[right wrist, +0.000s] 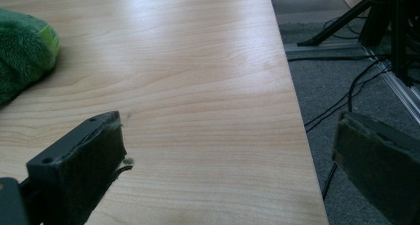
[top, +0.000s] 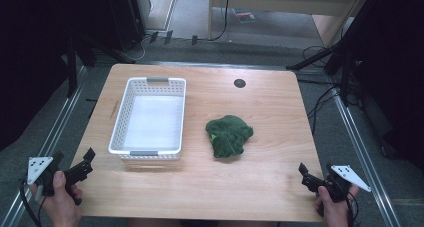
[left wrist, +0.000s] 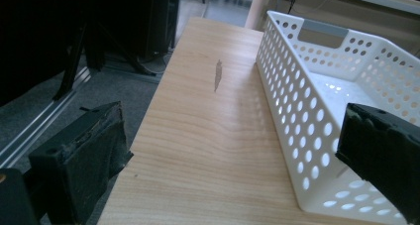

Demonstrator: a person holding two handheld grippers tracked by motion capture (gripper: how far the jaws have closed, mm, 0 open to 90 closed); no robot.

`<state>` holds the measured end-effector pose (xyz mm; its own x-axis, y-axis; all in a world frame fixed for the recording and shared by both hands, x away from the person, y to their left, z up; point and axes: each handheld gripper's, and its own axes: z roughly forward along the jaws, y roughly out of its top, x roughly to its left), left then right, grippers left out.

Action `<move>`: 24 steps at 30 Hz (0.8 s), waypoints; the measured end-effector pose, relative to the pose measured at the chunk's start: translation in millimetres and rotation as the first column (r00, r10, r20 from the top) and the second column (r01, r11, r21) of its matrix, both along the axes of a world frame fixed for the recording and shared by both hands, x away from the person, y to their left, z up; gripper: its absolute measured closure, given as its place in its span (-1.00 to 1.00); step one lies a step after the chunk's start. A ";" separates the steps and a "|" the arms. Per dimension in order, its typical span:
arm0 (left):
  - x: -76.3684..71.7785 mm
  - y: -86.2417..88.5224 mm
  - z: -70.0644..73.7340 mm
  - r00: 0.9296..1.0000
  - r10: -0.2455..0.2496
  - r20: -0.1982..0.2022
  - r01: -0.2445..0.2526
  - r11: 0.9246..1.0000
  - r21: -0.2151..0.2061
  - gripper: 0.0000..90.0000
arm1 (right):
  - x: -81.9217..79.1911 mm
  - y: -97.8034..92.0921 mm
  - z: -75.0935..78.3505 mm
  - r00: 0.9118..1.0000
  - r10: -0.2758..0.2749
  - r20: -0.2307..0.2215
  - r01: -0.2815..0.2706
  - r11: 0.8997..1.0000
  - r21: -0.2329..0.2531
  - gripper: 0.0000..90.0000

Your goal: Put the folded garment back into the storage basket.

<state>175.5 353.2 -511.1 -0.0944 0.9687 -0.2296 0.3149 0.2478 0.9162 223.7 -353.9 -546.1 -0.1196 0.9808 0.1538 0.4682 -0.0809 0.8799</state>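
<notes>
Holding both grippers, left and right, wide open and empty, you probably needed a centred pinch on the green cloth for the basket.

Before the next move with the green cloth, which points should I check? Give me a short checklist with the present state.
1. Left gripper open, holding nothing: ok.
2. Right gripper open, holding nothing: ok.
3. White basket empty and upright: ok.
4. Green cloth lies free on the wooden table, apart from the basket: ok.
5. What the yellow-green patch on the cloth is: cannot tell.
</notes>
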 end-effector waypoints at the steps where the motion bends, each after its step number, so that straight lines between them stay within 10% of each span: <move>1: 0.3 -1.0 2.6 1.000 -0.002 0.002 0.002 1.000 -0.009 -1.00 | -0.1 0.1 0.0 1.000 -0.001 -0.002 0.001 1.000 0.002 -1.00; 24: 28.6 -38.8 37.0 0.993 -0.121 -0.016 0.121 0.993 -0.010 -1.00 | -0.3 -0.4 0.0 1.000 0.000 0.000 0.000 1.000 0.003 -1.00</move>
